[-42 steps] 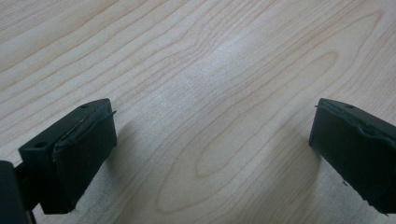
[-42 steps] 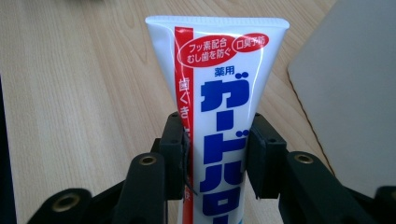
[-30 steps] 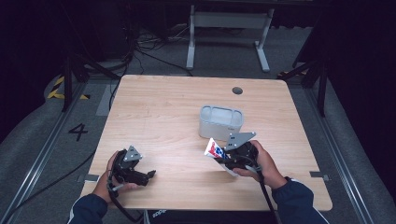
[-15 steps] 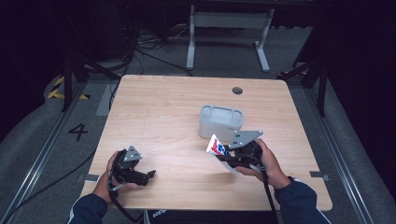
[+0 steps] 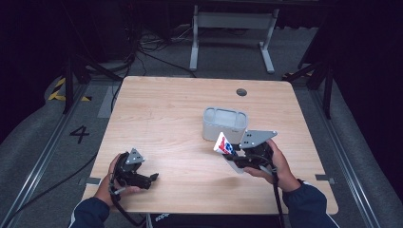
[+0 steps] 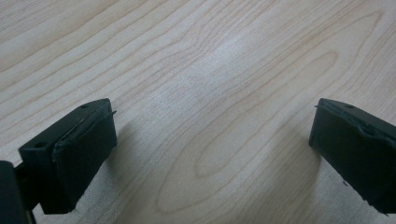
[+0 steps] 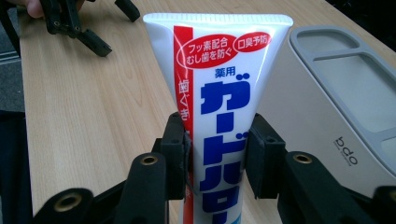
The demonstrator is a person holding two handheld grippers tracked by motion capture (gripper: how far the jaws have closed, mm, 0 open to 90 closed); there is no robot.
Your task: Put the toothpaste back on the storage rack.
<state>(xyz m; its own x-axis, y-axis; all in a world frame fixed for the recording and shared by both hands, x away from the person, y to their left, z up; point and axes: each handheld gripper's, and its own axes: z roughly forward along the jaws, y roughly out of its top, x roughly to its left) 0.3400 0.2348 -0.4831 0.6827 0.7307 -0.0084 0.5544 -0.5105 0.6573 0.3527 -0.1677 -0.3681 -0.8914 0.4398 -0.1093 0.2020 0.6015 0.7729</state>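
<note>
A white toothpaste tube (image 7: 219, 102) with red and blue print stands up between the jaws of my right gripper (image 7: 215, 156), which is shut on it. From above, the tube (image 5: 223, 144) tilts up to the left, just in front of a grey holder (image 5: 225, 123) with open compartments on top. In the right gripper view that grey holder (image 7: 336, 107) lies directly right of the tube. My left gripper (image 5: 151, 178) rests low at the table's front left, jaws wide open over bare wood (image 6: 210, 116), nothing between them.
The light wood table (image 5: 166, 118) has a round cable hole (image 5: 241, 91) at the back right. A metal stand (image 5: 233, 28) and cables lie on the dark floor beyond. The other hand's gripper (image 7: 74, 25) shows far off in the right gripper view.
My right gripper has lifted the toothpaste tube slightly and shifted it toward the grey holder. The left gripper has stayed put.
</note>
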